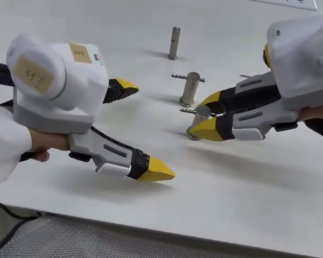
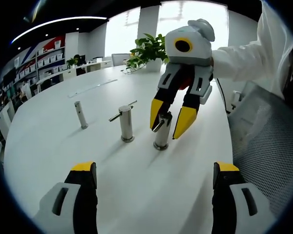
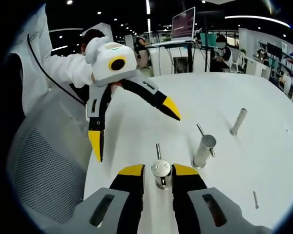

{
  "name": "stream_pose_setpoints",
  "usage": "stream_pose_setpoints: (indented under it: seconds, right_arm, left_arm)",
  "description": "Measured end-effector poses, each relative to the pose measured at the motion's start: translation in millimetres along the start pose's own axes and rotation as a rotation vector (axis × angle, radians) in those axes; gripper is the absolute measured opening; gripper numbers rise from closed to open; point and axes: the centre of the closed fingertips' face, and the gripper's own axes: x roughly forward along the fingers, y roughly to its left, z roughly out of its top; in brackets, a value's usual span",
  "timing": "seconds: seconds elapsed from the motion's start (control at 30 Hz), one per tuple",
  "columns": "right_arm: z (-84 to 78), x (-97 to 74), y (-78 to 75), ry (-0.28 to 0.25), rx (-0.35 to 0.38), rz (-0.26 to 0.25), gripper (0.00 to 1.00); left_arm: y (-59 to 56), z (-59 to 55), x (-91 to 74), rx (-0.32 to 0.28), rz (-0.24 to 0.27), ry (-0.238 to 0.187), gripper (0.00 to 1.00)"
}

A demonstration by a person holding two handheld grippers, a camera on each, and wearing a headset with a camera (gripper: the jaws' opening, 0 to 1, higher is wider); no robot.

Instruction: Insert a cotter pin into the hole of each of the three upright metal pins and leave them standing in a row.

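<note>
three upright metal pins [image 1: 174, 43] [image 1: 190, 88] [image 1: 199, 119], two tongs [image 1: 151, 130] [image 1: 203, 115]

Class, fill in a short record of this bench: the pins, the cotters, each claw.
pins: far pin, middle pin, near pin, upright in a row on table
fitted cotters: through middle and near pins; far pin bare
loose cotter: lying on table
left claw: open, empty
right claw: around near pin; grip unclear
</note>
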Motion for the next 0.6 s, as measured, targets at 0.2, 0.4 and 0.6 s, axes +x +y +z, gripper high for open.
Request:
stream_pose_setpoints:
  seconds: [0.2, 0.4, 0.6]
  right_arm:
    - [0.4, -1.1, -4.4, -0.002, -0.024, -0.019, 0.1]
    - [-0.7, -2.1, -3.8, 0.009, -0.068, -0.013, 0.09]
    - [1.3, -2.2, -1.4, 0.013, -0.081, -0.032, 0.08]
  left_arm:
    - [-1.8, 5.3, 2.1, 0.008, 0.0, -0.02, 0.99]
    - [-4.1, 8.7, 2.1, 0.011, -0.004, -0.022, 0.99]
    - [-4.7, 12.1, 1.1, 0.003, 0.0, -0.033, 0.99]
